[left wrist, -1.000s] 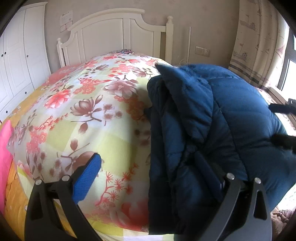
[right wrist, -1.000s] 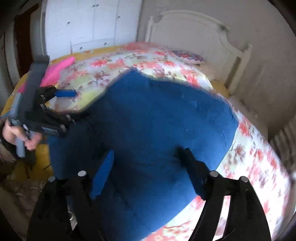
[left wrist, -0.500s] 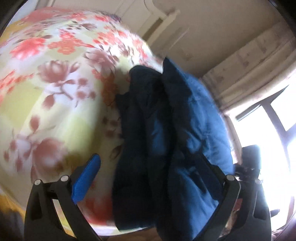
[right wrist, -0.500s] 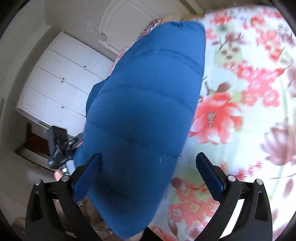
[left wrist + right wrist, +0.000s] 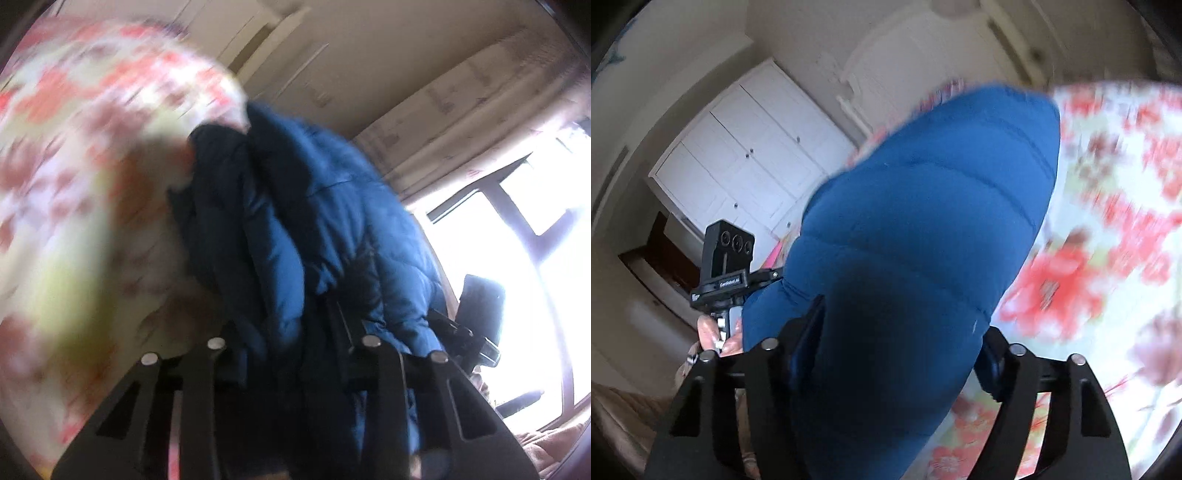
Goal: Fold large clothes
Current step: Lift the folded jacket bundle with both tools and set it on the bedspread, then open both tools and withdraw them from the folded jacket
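Bed (image 5: 1115,206) with a floral cover in red, pink and pale green fills most of both views, heavily motion-blurred; white headboard (image 5: 886,70) at the far end, white wardrobe (image 5: 746,162) with small knobs along the wall beside it; beige wall, patterned curtain (image 5: 461,110) and a bright blown-out window (image 5: 524,229) on the other side; both views tilted. Jacket (image 5: 923,229) is a big blue quilted puffer lying on the bed cover near the edge closest to the cameras; right wrist view shows its smooth side with horizontal stitched channels, rounded and puffy; left wrist view shows the opposite edge, darker navy, several layers stacked with deep folds and shadow between them. Left gripper (image 5: 291,332) closing, jacket layers bunched between its fingers and the pads look pressed into the fabric; its fingertips are mostly buried in the dark folds. Right gripper (image 5: 901,343) closing too, straddling the near end of the jacket, both pads tight against the fabric on either side. A hand (image 5: 713,336) holds the left gripper's handle, seen in the right wrist view just beside the jacket.
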Demonstrator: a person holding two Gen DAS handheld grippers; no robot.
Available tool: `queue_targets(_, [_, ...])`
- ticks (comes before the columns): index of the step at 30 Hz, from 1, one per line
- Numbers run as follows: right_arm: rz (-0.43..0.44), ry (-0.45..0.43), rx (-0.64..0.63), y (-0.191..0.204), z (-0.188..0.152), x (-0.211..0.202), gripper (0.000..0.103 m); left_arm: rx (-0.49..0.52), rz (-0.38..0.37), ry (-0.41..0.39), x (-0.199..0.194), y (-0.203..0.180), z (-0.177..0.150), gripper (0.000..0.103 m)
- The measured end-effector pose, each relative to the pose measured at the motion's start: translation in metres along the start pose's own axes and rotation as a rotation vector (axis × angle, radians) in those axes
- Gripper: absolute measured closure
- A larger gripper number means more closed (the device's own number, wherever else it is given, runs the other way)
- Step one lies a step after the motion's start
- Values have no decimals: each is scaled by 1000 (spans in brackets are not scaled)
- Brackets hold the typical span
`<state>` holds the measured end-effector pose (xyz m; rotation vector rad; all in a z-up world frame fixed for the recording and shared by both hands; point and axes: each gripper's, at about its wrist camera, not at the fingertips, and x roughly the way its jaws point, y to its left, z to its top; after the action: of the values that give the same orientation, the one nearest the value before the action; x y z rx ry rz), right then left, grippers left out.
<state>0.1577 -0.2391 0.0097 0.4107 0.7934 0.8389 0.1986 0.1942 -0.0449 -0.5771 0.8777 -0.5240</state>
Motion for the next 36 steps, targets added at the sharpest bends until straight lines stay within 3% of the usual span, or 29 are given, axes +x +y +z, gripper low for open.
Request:
queue_targets(3, [-57, -84, -24, -14, 30, -33, 34, 56, -50, -60, 28, -35, 28, 71])
queue_targets(7, [-135, -142, -20, -56, 72, -67, 34, 80, -99, -72, 95, -70, 67, 71])
queue_targets(11, [-237, -88, 72, -123, 102, -73, 34, 14, -93, -19, 184, -73, 96, 71])
queue_targets(13, [-316, -24, 159, -162, 98, -64, 30, -17, -46, 27, 222, -68, 92, 67])
queue_targets(14, [-345, -11, 171, -172, 92, -61, 29, -32, -49, 4, 230, -63, 90, 63])
queue_targets(16, [-309, -58, 214, -177, 82, -70, 26, -34, -43, -15, 230, -62, 88, 60])
queue_targets(17, [-316, -64, 227, -174, 78, -74, 24, -24, -26, -14, 229, -65, 88, 53])
queue_targets(19, [-404, -66, 213, -157, 78, -80, 11, 19, 50, -24, 221, -75, 86, 40])
queue_targets(21, [-497, -117, 197, -136, 74, -104, 11, 66, 156, -86, 195, -87, 83, 27])
queue_targets(23, [-539, -177, 177, -108, 62, -126, 11, 128, 270, -188, 163, -111, 70, 6])
queue_targets(24, [-558, -201, 166, -96, 58, -133, 11, 157, 299, -227, 151, -120, 66, 2])
queue_targets(27, [-664, -300, 52, -32, 26, -163, 9, 298, 465, -387, 101, -169, 37, 2])
queue_targets(28, [-685, -321, 16, -21, 22, -169, 4, 324, 513, -410, 97, -181, 33, 2])
queue_targets(31, [-793, -361, -136, 21, 0, -181, 4, 452, 646, -487, 79, -225, -3, 2])
queue_targets(33, [-848, -346, -177, 41, -15, -176, 4, 495, 644, -512, 70, -245, -26, 2])
queue_targets(36, [-863, -325, -174, 48, -44, -171, 4, 517, 580, -473, 69, -264, -55, 2])
